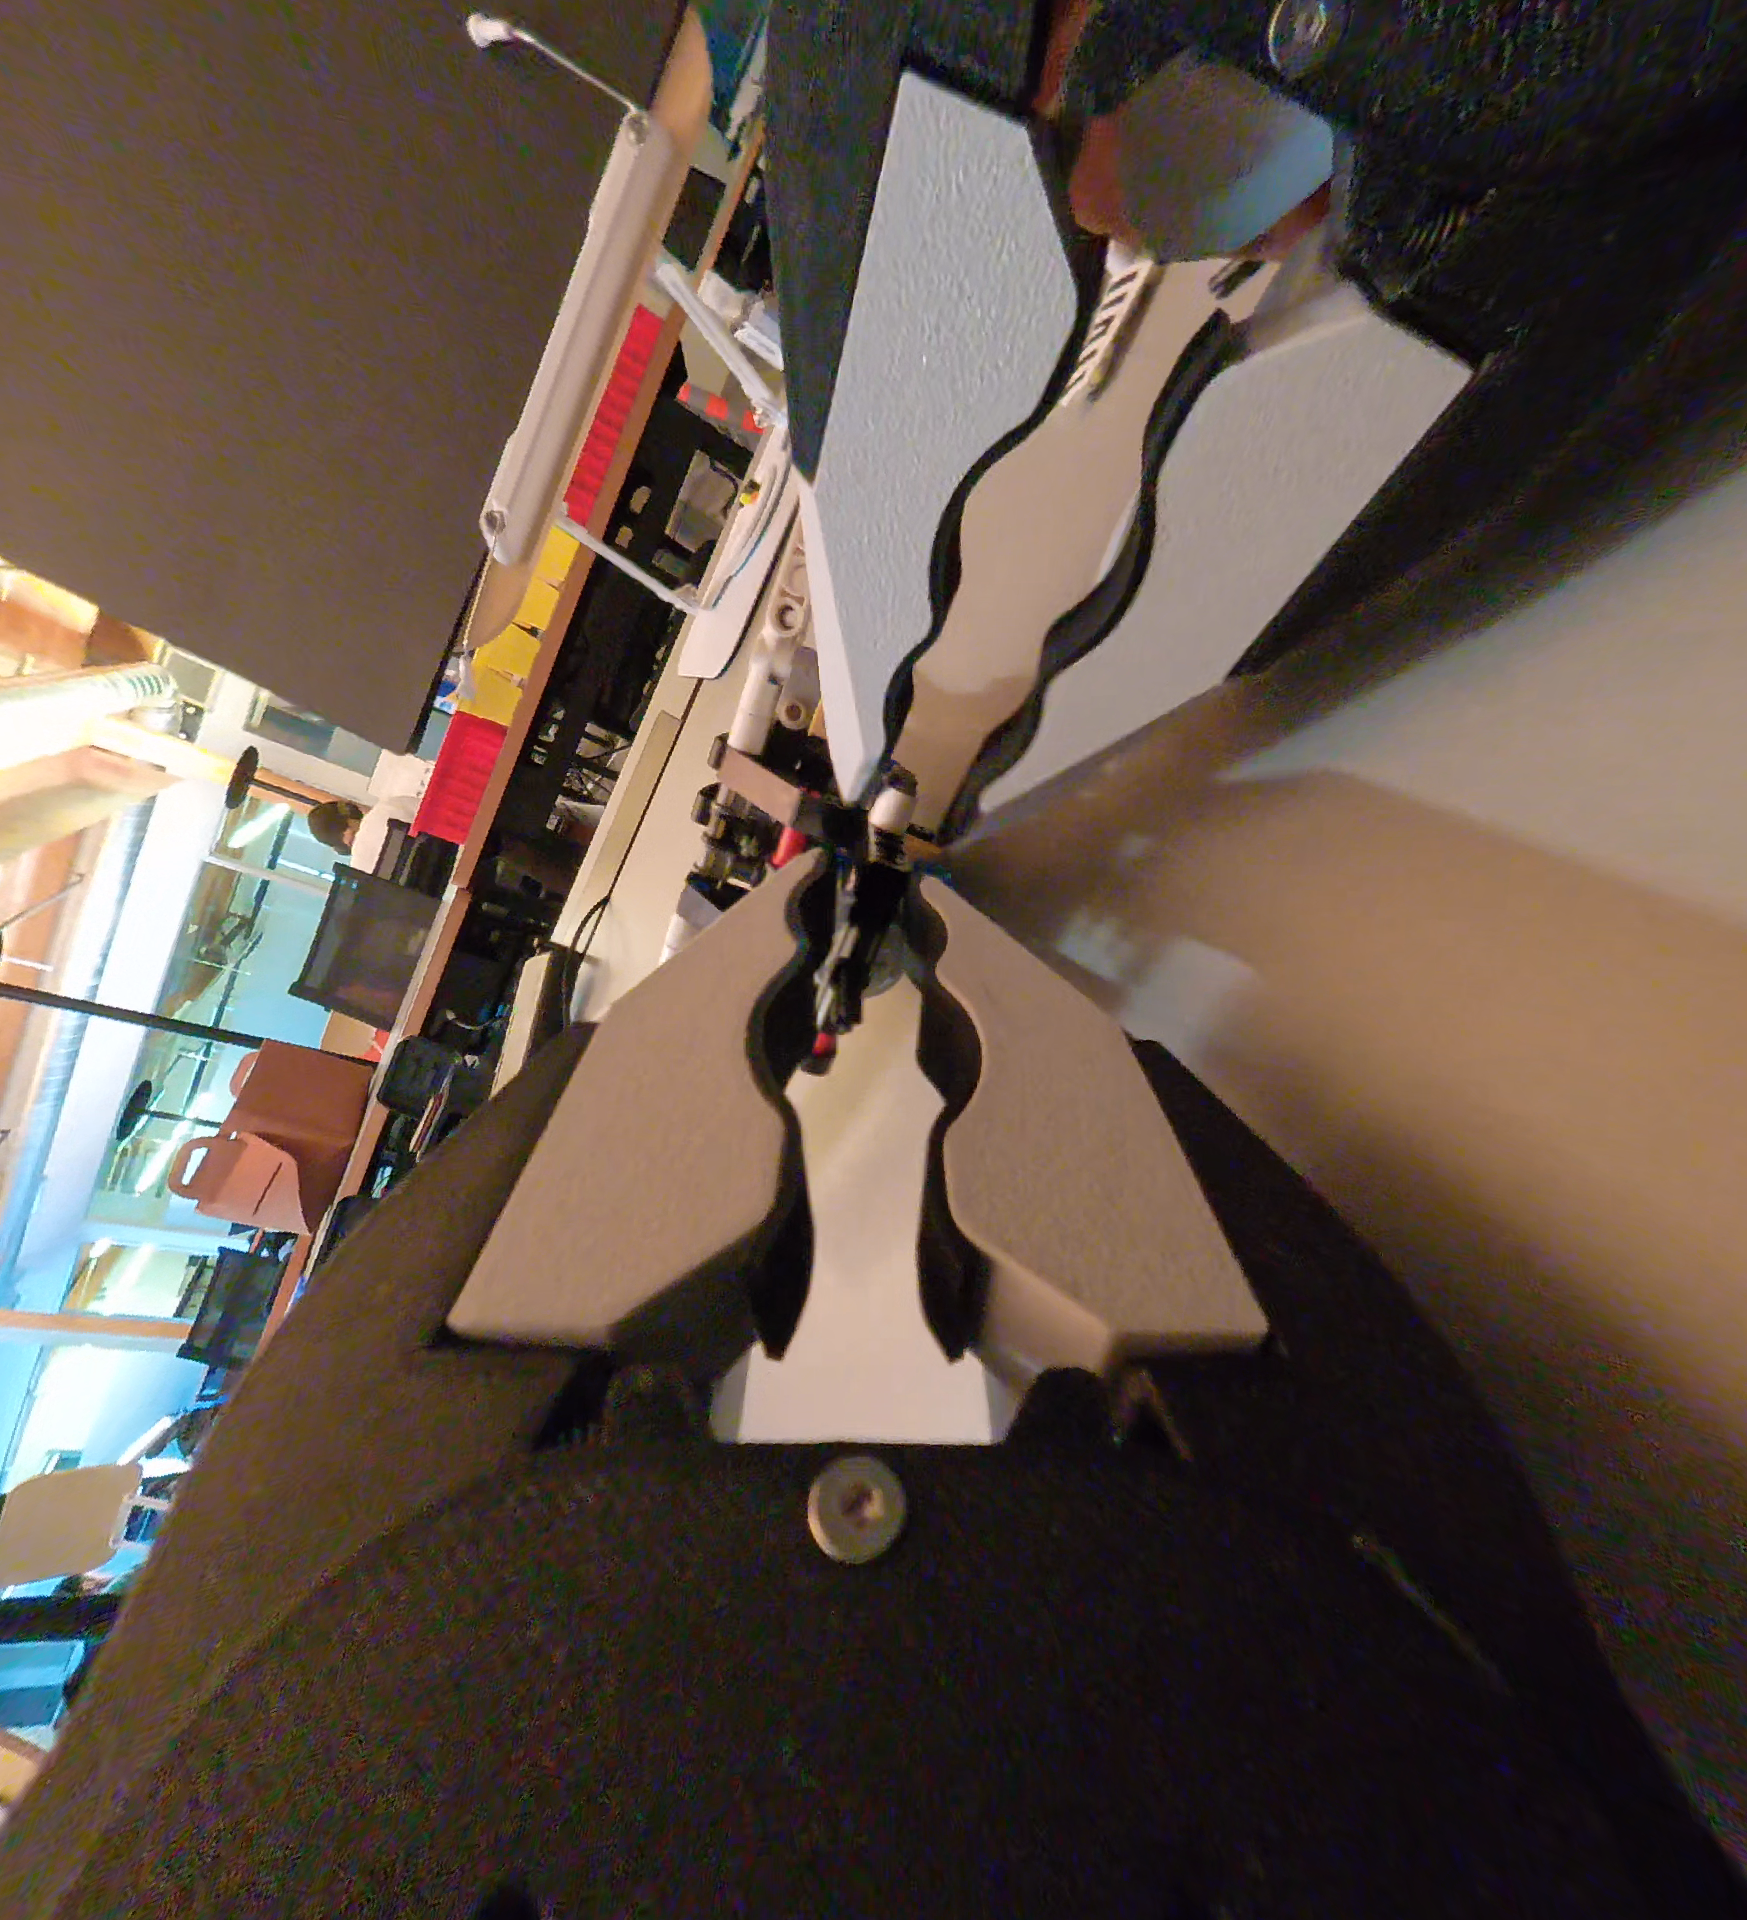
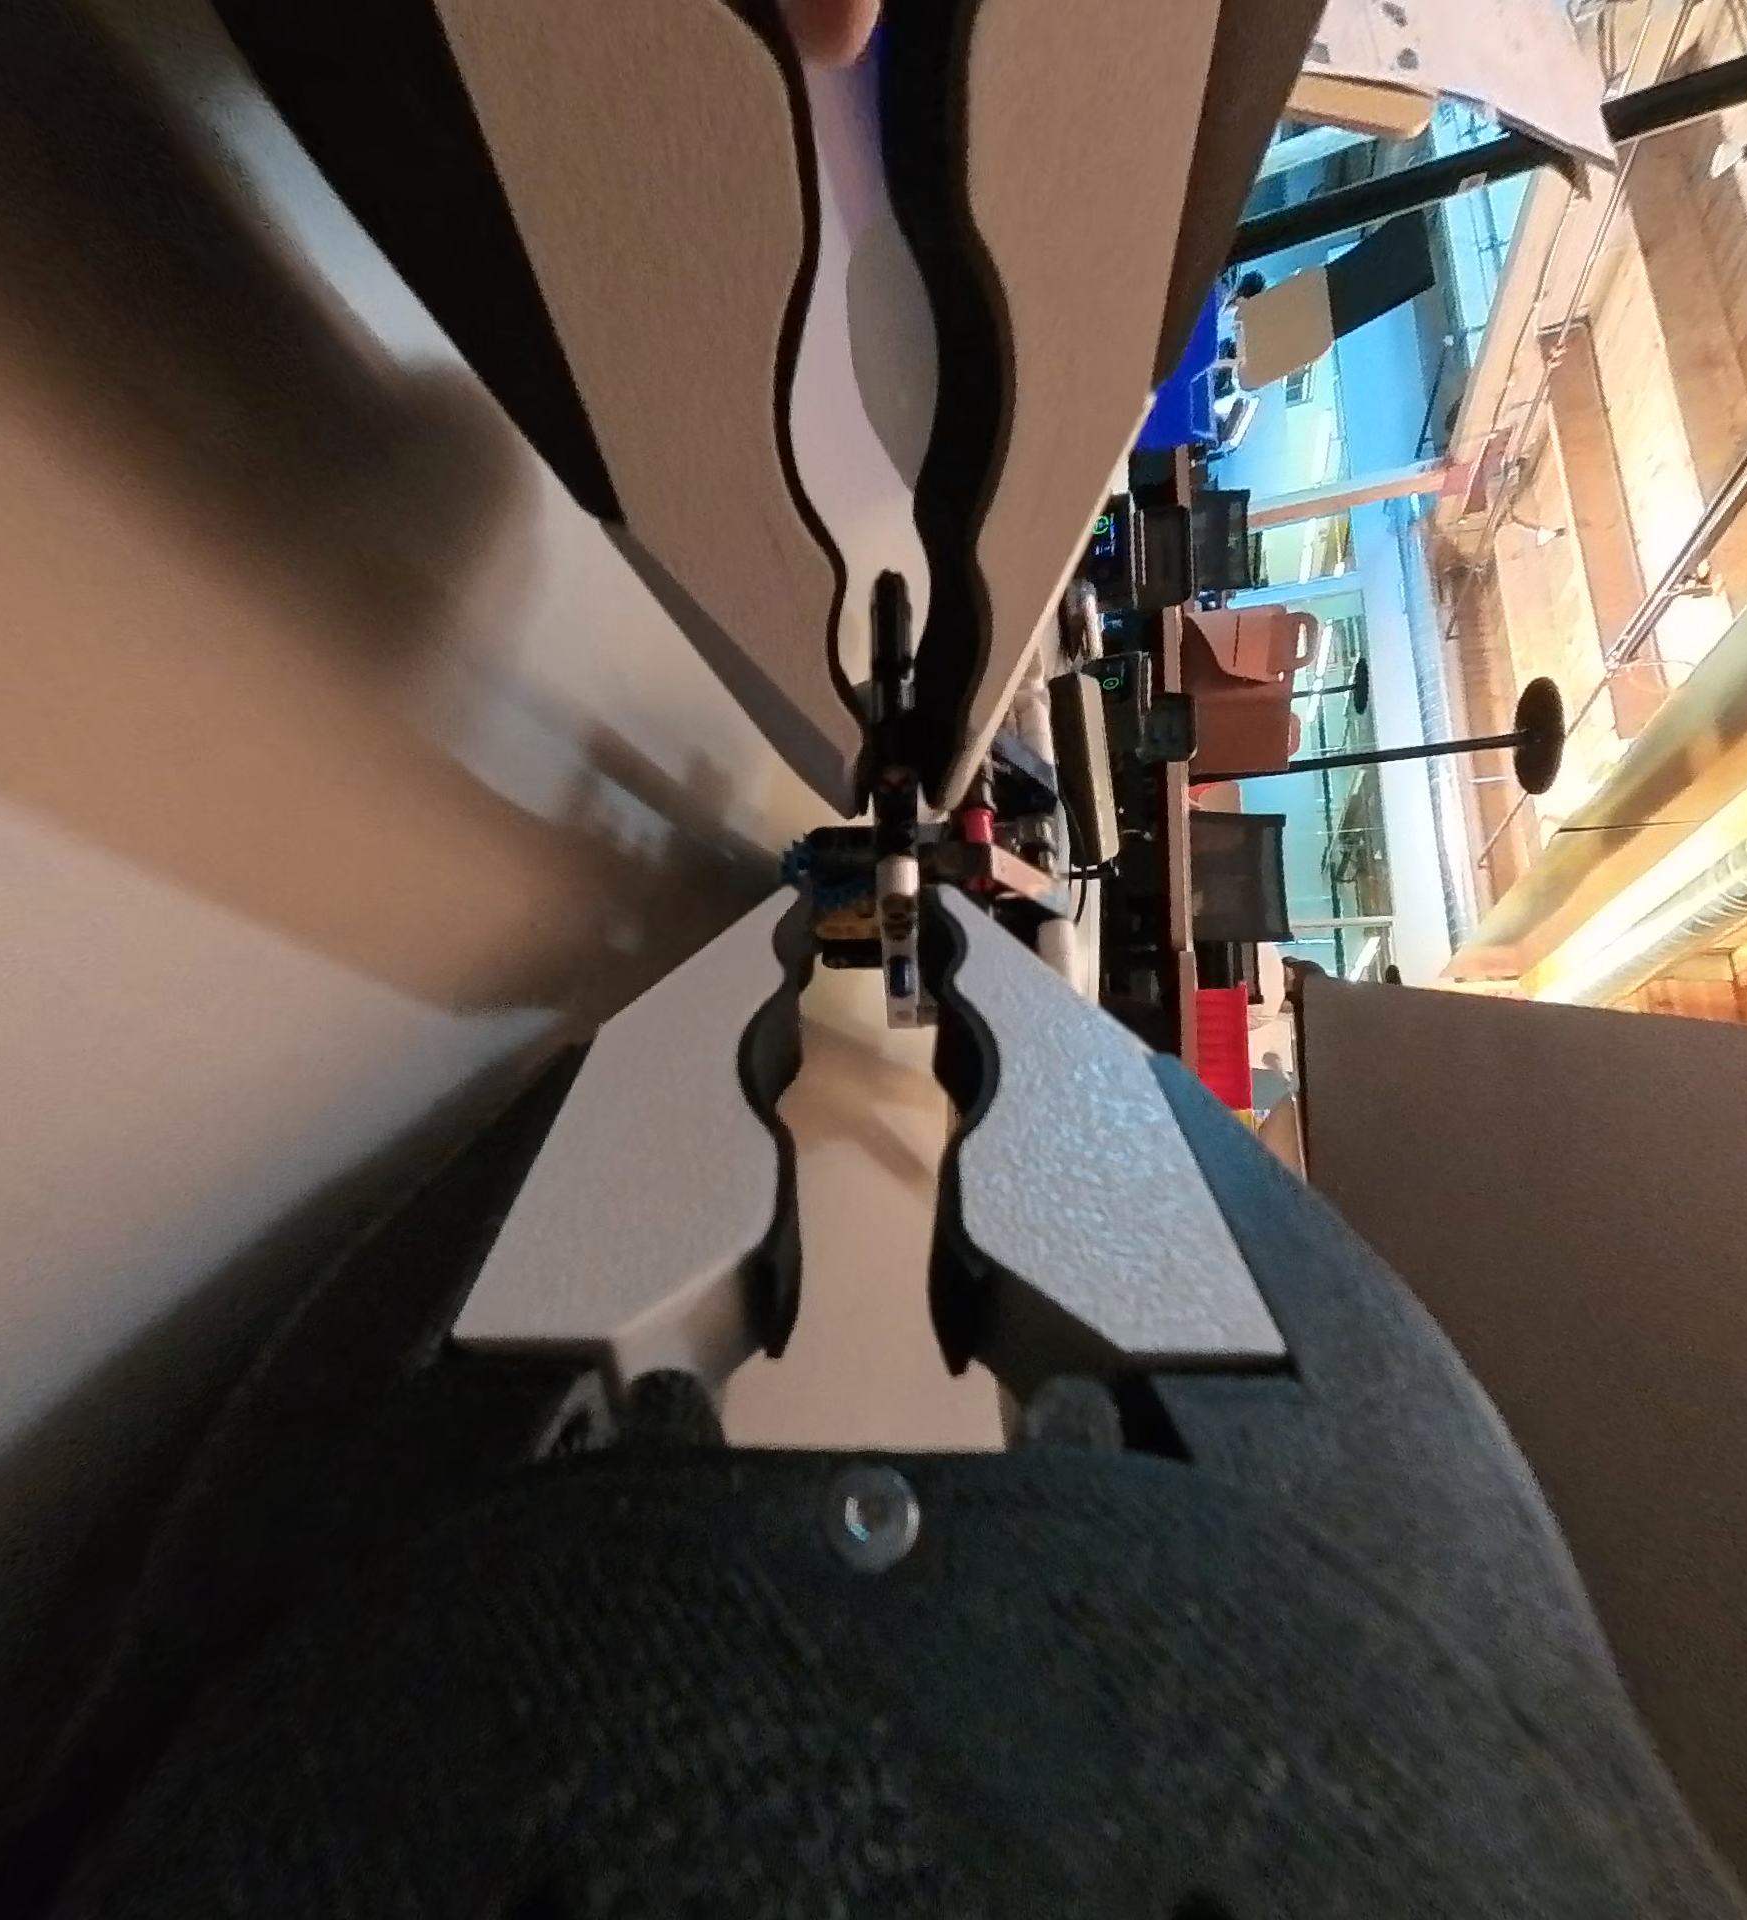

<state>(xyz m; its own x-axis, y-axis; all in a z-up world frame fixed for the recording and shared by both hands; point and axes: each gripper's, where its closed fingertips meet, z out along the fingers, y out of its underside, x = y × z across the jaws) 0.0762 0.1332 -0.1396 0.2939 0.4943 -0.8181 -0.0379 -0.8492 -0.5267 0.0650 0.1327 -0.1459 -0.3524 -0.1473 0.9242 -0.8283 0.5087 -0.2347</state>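
My left gripper (image 1: 871,883) is shut on the black part (image 1: 848,940) of a small toy-brick assembly with white, grey, red and blue pieces (image 1: 755,790). In the right wrist view it comes down from the top (image 2: 900,800), its pads clamped on that black part (image 2: 890,665). My right gripper (image 2: 871,920) faces it tip to tip. A white beam with a blue pin (image 2: 902,966) stands between its fingers against the right pad (image 2: 957,935), with a clear gap to the left pad. It is open. In the left wrist view the right gripper (image 1: 910,805) is at the assembly's white end.
A pale table top (image 2: 121,987) lies close beside both grippers, blurred. Behind are desks with red and yellow bins (image 1: 620,416), a dark panel (image 1: 225,312), a brown chair (image 2: 1248,665), black stands and a person far off (image 1: 334,826).
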